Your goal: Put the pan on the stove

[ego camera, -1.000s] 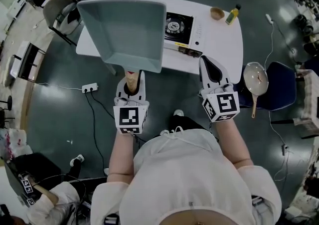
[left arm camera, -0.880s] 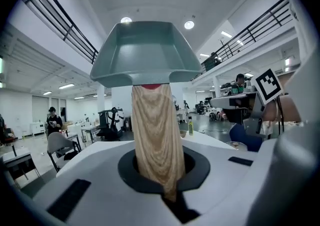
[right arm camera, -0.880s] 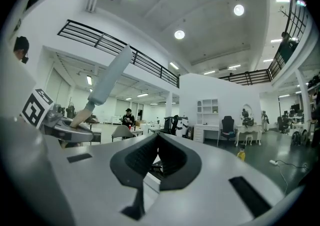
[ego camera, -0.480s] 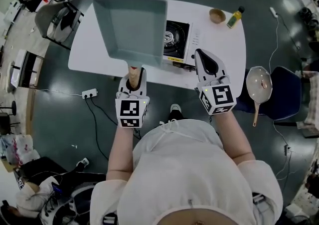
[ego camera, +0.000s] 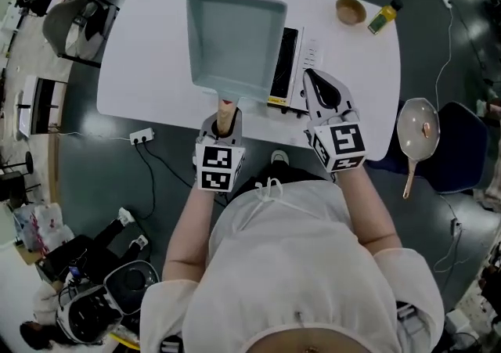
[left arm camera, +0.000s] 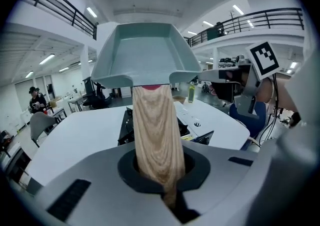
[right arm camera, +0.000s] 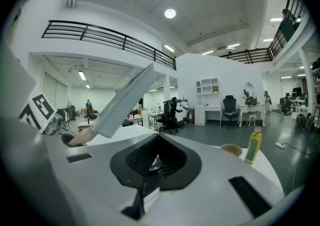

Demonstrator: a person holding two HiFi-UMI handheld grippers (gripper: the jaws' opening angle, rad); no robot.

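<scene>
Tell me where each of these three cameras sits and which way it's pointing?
Head view: on the person's head, facing steeply down at the table, pan and stove; shows their torso, forearms, left claw and right claw.
Left gripper view: rides the left claw, looking along its jaws, shut on the pan's wooden handle.
Right gripper view: rides the right claw, looking past shut, empty jaws toward a bottle.
Shared: all three show the pan.

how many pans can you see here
2. Square pan: held by its handle in the left hand-held gripper, over the stove. Round pan: on the blue chair right of the table. No others visible.
</scene>
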